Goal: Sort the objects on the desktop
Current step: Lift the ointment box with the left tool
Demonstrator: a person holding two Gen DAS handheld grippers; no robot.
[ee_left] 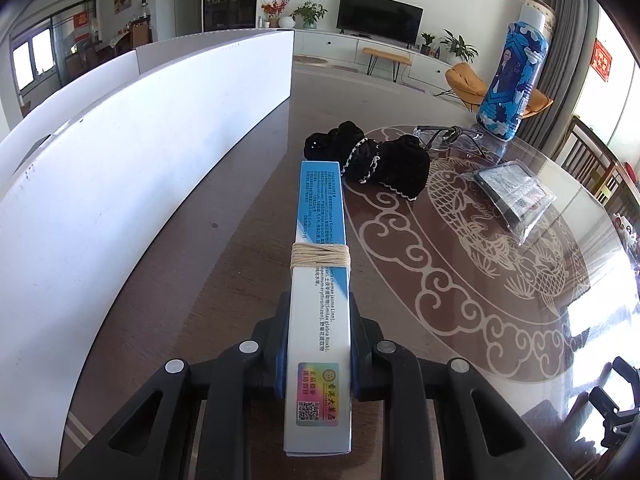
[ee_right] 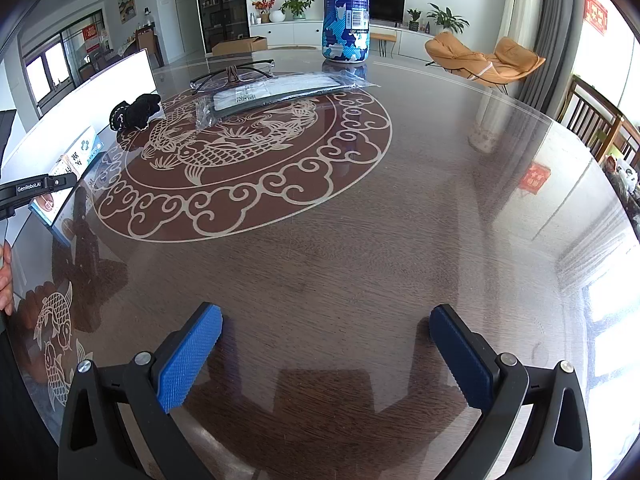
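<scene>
My left gripper (ee_left: 318,300) is shut on a long white-and-blue box (ee_left: 320,264) wound with tan string, held just above the table beside a white storage bin (ee_left: 132,184). The box also shows in the right wrist view (ee_right: 74,160), at far left with the left gripper (ee_right: 36,190). A black scrunchie (ee_left: 372,160) lies past the box's far end. Glasses (ee_left: 448,134), a clear-bagged packet (ee_left: 512,196) and a blue patterned bottle (ee_left: 512,80) sit further right. My right gripper (ee_right: 326,344) is open and empty over bare table.
The round glass-topped table (ee_right: 360,220) has a fish pattern in its middle. The white bin's wall (ee_right: 100,84) lines the left side. Wooden chairs (ee_right: 592,116) stand at the right edge. The scrunchie (ee_right: 136,114), glasses (ee_right: 232,74), packet (ee_right: 272,92) and bottle (ee_right: 348,8) lie far ahead.
</scene>
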